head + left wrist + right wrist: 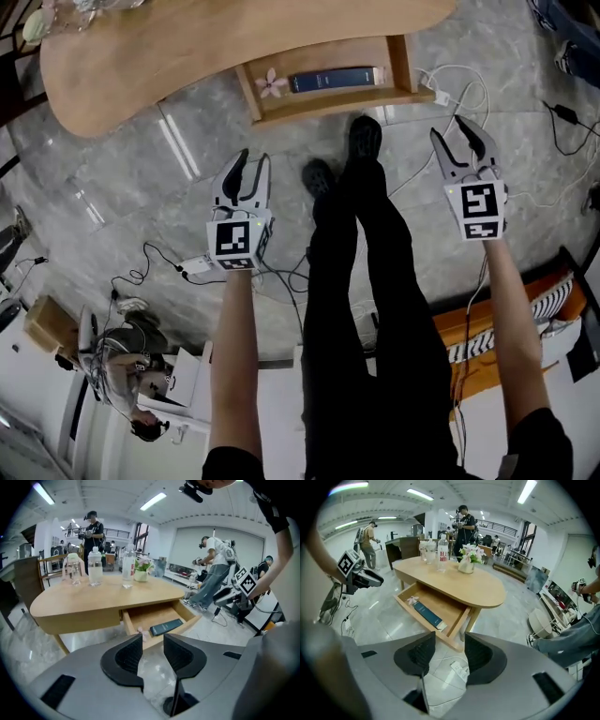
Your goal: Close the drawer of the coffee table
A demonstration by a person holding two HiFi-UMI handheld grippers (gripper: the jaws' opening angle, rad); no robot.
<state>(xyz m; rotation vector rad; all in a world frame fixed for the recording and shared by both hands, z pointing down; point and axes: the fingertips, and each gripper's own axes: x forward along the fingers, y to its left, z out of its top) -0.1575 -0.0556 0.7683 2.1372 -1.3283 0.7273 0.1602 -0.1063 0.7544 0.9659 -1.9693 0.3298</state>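
Note:
The wooden coffee table [187, 47] stands ahead of me, and its drawer [398, 70] is pulled out toward me. Inside lie a dark flat box [335, 80] and a small pink flower [272, 84]. My left gripper [253, 164] hovers over the floor short of the drawer's left corner, jaws open and empty. My right gripper [448, 131] hangs off the drawer's right corner, also open and empty. In the left gripper view the drawer [140, 618] shows just beyond the left gripper [153, 641]. In the right gripper view the drawer [450, 606] lies beyond the right gripper [450, 641].
Water bottles [95, 566] and a flower vase [140, 573] stand on the tabletop. Cables and a white power strip [442, 94] lie on the marble floor by the drawer's right end. My legs [366, 244] stand between the grippers. Other people [213, 569] work nearby.

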